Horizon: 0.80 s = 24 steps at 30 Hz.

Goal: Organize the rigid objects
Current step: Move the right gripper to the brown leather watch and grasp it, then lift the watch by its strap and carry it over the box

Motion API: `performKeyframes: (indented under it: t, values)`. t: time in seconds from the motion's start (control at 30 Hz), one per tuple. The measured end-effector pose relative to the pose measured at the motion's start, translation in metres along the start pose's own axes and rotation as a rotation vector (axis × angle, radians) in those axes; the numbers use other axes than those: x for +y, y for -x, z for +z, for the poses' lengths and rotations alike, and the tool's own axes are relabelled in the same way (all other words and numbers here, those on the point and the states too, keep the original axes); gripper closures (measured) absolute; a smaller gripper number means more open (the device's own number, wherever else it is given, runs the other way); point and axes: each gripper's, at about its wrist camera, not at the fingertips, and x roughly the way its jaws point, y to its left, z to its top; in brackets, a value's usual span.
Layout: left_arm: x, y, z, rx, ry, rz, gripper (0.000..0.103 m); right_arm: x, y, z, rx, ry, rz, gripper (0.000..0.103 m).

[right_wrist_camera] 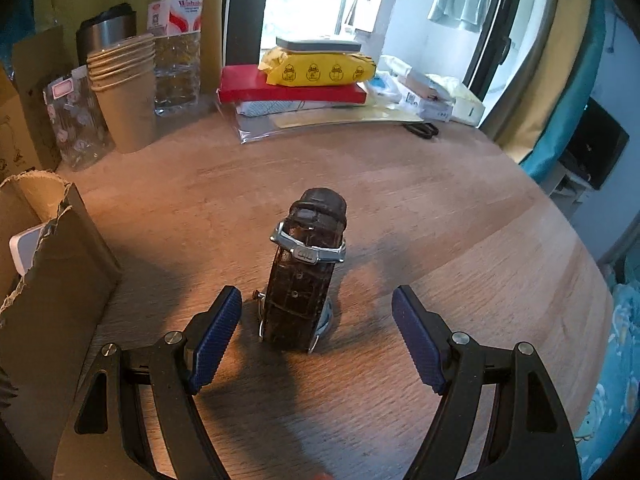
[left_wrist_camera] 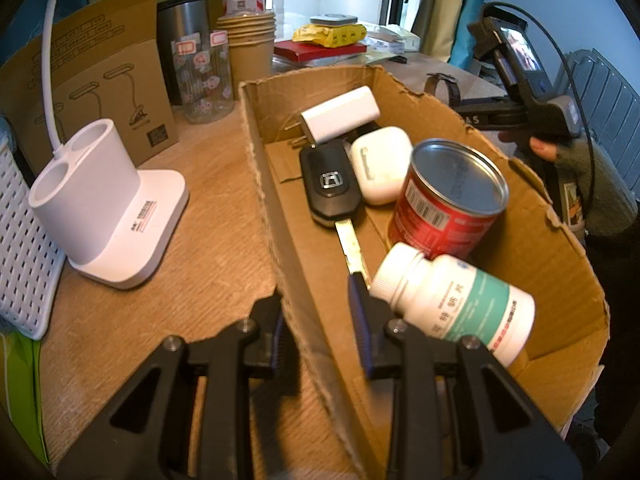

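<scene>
Now, from our left wrist, our left tongs (left_wrist_camera: 324, 320) are clenched on the near wall of the cardboard box (left_wrist_camera: 280, 208), one pad outside, one inside. In the box lie a white charger (left_wrist_camera: 340, 114), a car key (left_wrist_camera: 330, 186), a white earbud case (left_wrist_camera: 382, 164), a red tin (left_wrist_camera: 448, 200) and a white pill bottle (left_wrist_camera: 456, 300).

From our right wrist, our right tongs (right_wrist_camera: 316, 332) stand released, with the brown-strapped watch (right_wrist_camera: 304, 276) on the bench (right_wrist_camera: 440, 220) between the pads, untouched.
</scene>
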Motion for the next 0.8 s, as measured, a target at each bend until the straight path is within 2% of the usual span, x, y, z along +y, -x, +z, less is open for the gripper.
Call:
performKeyframes:
  t: [0.37,0.47,0.57,0.63,0.67,0.8]
  values:
    - [0.001,0.001,0.0,0.0,0.0,0.0,0.073,-0.013,-0.014,0.005,0.049,-0.086,0.083,0.023]
    - [0.001,0.001,0.0,0.0,0.0,0.0,0.073,-0.013,-0.013,0.005,0.043,-0.088,0.104,0.035]
    - [0.001,0.001,0.0,0.0,0.0,0.0,0.073,-0.012,-0.012,0.004,0.039,-0.085,0.108,0.038]
    - [0.001,0.001,0.0,0.0,0.0,0.0,0.073,-0.012,-0.011,0.004,0.036,-0.083,0.118,0.045]
    - [0.001,0.001,0.0,0.0,0.0,0.0,0.073,-0.011,-0.009,0.003,0.031,-0.077,0.124,0.056]
    - [0.001,0.001,0.0,0.0,0.0,0.001,0.073,-0.009,-0.006,0.001,0.026,-0.083,0.132,0.057]
